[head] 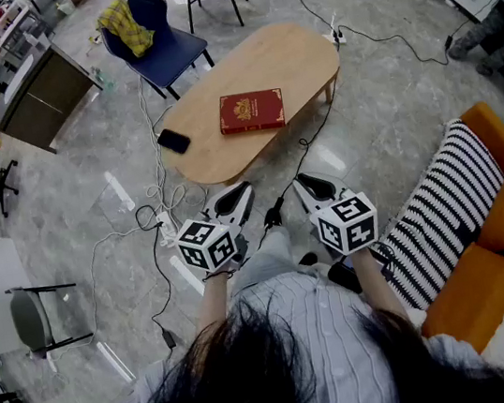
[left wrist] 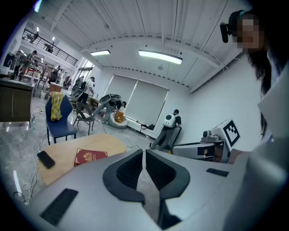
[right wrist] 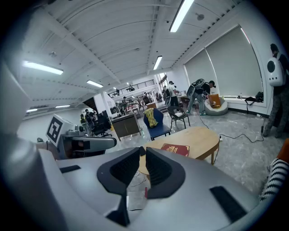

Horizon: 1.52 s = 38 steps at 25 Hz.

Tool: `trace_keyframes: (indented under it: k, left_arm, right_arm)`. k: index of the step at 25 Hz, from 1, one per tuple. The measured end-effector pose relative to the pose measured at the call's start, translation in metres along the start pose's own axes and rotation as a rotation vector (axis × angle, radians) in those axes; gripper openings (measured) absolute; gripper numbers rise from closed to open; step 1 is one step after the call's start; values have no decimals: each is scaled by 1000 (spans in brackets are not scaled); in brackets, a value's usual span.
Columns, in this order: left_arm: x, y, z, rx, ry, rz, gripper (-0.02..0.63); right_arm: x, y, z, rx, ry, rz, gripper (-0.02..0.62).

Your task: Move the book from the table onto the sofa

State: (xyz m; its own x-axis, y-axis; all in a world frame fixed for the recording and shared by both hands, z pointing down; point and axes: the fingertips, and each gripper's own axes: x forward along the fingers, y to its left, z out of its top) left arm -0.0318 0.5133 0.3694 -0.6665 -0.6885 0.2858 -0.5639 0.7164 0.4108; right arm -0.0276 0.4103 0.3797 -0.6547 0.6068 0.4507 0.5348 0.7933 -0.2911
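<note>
A dark red book [head: 250, 111] with a gold emblem lies flat on the oval wooden table [head: 285, 53]. The same book [left wrist: 89, 156] shows in the left gripper view and again as the book [right wrist: 175, 149] in the right gripper view. My left gripper [head: 243, 188] and right gripper [head: 297, 182] are held side by side in front of the person's chest, well short of the table. Both are shut with nothing between the jaws. The orange sofa [head: 503, 232] stands to the right with a black-and-white striped cushion [head: 444, 213] on it.
A black phone [head: 173, 141] lies on the table's near left end. Cables [head: 155, 216] trail over the grey floor before the table. A blue chair [head: 161, 44] with a yellow cloth stands behind the table. People stand in the far background.
</note>
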Motion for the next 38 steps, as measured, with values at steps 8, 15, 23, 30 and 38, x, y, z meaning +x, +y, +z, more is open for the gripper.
trace_keyframes:
  k: [8,15,23,30,38]
  left_arm:
    - [7,24,3,-19,4,15,14]
    - [19,51,3,-2,60,20,14]
    - [46,100,13,47,122,25,14]
    - [67,148,27,8,135,-3,12]
    - [82,197,46,21,147,-45,12]
  right_arm:
    - [20,-10,7,21,-17,-13,54]
    - [41,-21,12,38,-4,-22,55]
    - [83,-42,25,50,39,-48,54]
    - [126,-57,39,73,76,-88,54]
    - [171,-64,53,80,96,-116,54]
